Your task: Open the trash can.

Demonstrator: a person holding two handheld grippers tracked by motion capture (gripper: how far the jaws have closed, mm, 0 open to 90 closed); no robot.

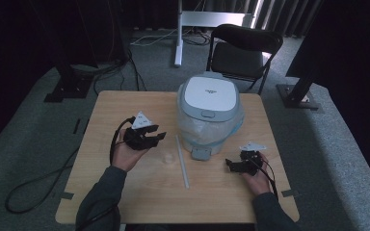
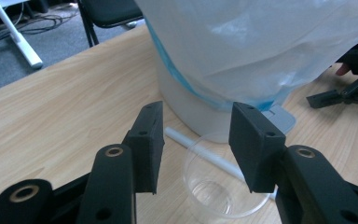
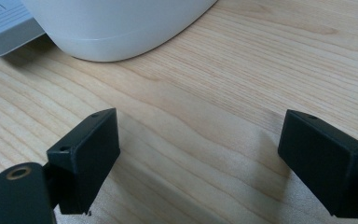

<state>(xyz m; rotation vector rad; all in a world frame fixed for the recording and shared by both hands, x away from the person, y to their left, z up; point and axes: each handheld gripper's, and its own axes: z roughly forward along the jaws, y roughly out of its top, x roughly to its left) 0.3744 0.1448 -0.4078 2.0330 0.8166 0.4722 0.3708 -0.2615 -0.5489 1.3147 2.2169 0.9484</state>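
A white pedal bin [image 1: 207,96] with a closed lid stands at the table's far middle, and a clear plastic bag [image 1: 208,131] hangs over its sides. A small clear cup [image 1: 167,158] and a white straw [image 1: 182,161] lie on the wood in front of it. My left gripper [image 1: 160,136] hovers left of the bin, open. In the left gripper view the cup [image 2: 223,191] sits just below and past the left gripper [image 2: 196,140], untouched, with the straw [image 2: 177,135] behind it. My right gripper [image 1: 229,164] rests low by the bin's pedal [image 1: 201,153]. The right gripper [image 3: 198,158] is open wide over bare wood.
The wooden table [image 1: 125,192] has free room at its front and left. A black folding chair [image 1: 243,50] stands behind the table. Stand feet and cables lie on the grey floor around it. In the left gripper view the right gripper [image 2: 335,95] lies past the bin.
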